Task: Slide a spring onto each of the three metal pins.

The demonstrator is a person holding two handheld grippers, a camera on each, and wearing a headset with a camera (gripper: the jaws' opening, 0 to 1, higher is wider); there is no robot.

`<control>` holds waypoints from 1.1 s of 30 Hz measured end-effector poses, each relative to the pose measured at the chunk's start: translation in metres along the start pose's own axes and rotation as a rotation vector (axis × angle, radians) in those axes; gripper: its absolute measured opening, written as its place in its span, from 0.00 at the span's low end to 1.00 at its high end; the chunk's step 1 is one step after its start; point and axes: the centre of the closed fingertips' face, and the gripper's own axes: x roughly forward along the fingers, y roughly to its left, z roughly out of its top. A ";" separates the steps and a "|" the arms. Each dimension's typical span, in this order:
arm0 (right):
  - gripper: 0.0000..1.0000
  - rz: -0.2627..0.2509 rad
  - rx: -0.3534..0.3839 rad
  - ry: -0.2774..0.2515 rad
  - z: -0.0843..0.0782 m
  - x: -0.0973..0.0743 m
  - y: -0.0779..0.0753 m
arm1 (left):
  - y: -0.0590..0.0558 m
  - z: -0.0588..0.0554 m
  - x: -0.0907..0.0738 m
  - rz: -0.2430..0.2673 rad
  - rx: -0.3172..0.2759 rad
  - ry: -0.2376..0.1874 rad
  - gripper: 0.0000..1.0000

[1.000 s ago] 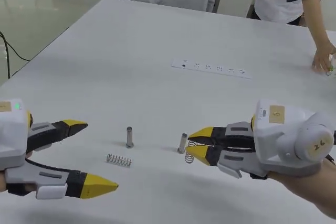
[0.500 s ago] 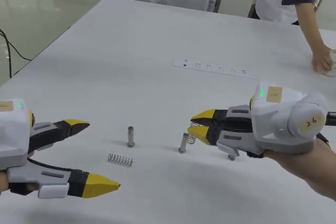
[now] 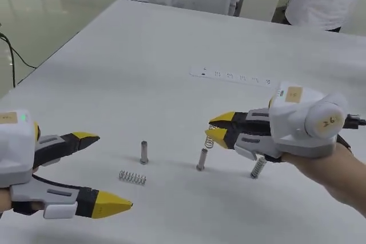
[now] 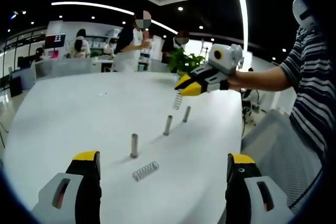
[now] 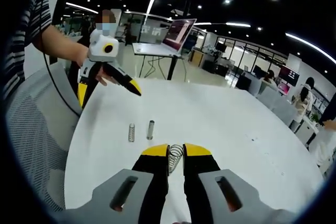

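Right gripper [image 3: 209,128] has its jaws clamped on a spring [image 3: 209,141]; align it upright over the centre-frame pin [image 3: 202,159]. Left gripper [image 3: 114,170] has its jaws apart.

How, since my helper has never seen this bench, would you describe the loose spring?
On the white table, look between the open left gripper and the leftmost pin. The loose spring lies flat on its side there, touching neither. The pins stand upright and another spring is pinched in the right gripper; this one lies free.
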 end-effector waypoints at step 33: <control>0.07 0.003 0.067 0.036 -0.022 0.015 -0.002 | 0.000 0.000 -0.001 0.005 -0.009 -0.001 0.95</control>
